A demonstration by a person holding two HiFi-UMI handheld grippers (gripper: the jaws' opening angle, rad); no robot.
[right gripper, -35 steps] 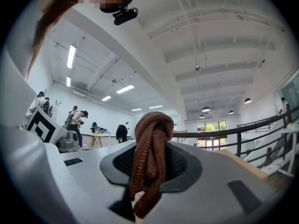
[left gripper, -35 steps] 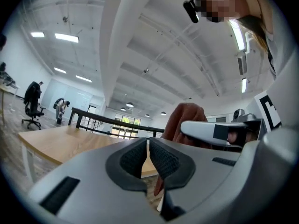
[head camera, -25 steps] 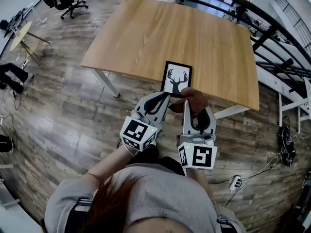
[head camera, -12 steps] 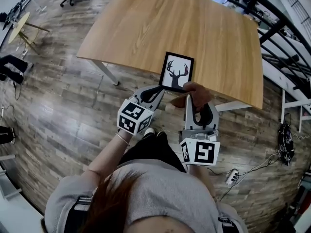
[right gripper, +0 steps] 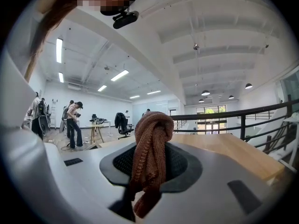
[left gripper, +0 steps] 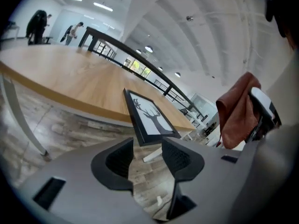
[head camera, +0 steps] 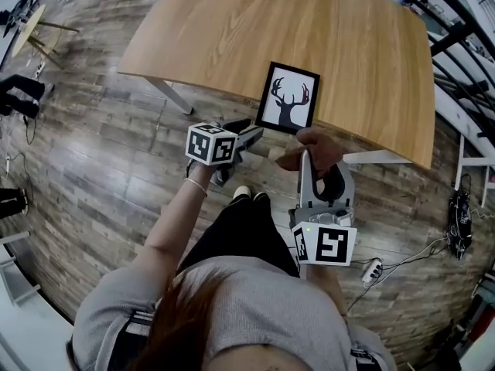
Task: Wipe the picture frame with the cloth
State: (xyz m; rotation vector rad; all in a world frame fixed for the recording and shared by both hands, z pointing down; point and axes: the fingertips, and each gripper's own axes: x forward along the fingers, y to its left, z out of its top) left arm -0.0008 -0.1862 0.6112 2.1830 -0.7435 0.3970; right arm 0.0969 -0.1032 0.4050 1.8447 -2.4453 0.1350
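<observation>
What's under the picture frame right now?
The frame rests on the wooden table, right at its near edge. The frame covers the wood directly beneath it, so whether anything else lies under it cannot be seen.

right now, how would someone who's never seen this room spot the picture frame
Find the big wooden table, then look at its near edge, toward the person. The picture frame lies there: black border, white picture with a black antlered deer head, unlike the plain reddish-brown cloth nearby.
</observation>
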